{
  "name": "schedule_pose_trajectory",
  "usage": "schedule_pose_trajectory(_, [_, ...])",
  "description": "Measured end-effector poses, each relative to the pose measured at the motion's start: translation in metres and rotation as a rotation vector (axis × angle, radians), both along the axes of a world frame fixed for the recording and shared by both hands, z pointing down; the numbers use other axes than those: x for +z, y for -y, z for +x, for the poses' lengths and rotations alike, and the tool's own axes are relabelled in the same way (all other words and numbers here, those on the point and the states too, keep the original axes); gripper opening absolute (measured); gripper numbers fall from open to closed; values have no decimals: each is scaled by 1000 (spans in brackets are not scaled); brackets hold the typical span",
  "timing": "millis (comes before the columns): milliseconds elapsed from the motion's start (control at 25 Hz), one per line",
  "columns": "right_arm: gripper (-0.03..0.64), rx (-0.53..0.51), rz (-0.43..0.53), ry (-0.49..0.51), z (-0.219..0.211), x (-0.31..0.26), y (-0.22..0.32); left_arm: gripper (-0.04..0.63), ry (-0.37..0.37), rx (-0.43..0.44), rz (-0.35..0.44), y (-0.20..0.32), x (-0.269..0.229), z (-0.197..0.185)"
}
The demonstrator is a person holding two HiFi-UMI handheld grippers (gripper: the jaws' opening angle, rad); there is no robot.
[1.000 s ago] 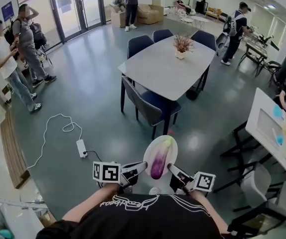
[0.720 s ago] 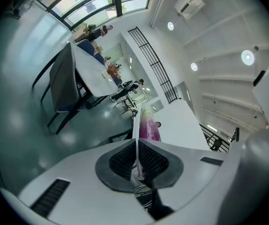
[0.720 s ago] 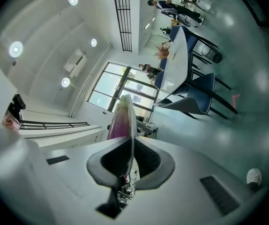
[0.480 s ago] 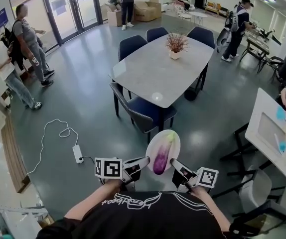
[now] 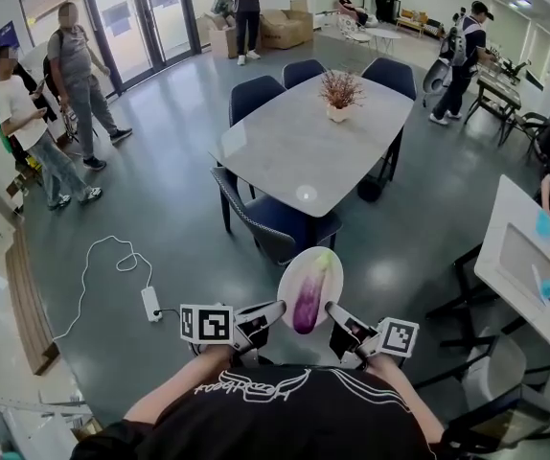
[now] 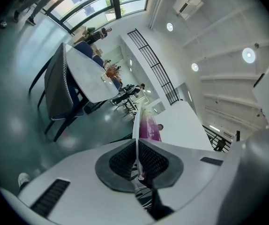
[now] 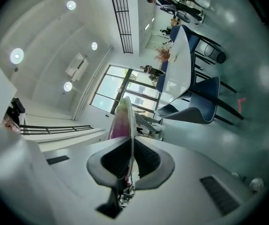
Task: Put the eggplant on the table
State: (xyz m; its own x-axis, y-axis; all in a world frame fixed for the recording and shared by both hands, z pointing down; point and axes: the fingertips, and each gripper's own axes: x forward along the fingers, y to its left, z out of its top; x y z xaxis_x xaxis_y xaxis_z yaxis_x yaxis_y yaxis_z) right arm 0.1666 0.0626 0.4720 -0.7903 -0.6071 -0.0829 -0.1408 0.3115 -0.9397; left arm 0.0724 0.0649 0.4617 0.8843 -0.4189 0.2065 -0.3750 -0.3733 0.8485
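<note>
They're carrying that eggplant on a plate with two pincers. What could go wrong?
The eggplant lies loose on the plate; a tilt could roll it off. The left gripper and right gripper each pinch only the plate's thin rim, so it might slip. A chair stands before the table, possibly in the way.

Plate gripped edge-on
The left hand-held gripper (image 6: 137,159) pinches a plate (image 6: 135,125) rim; a purple eggplant (image 6: 149,125) rests on it.

Glossy purple eggplant (image 5: 308,303) on a smooth white plate (image 5: 289,290); at twelve o'clock, the tabletop (image 5: 294,147) looks polished grey.
</note>
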Motion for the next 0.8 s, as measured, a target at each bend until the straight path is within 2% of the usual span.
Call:
schedule_pose_trajectory(400, [20,24,-2,1,2,5,37,21,-12,12,15,38,4,2])
schedule_pose_trajectory(800, [20,66,-34,-19,-1,19,120,21,-26,50,-16,126,19,-1])
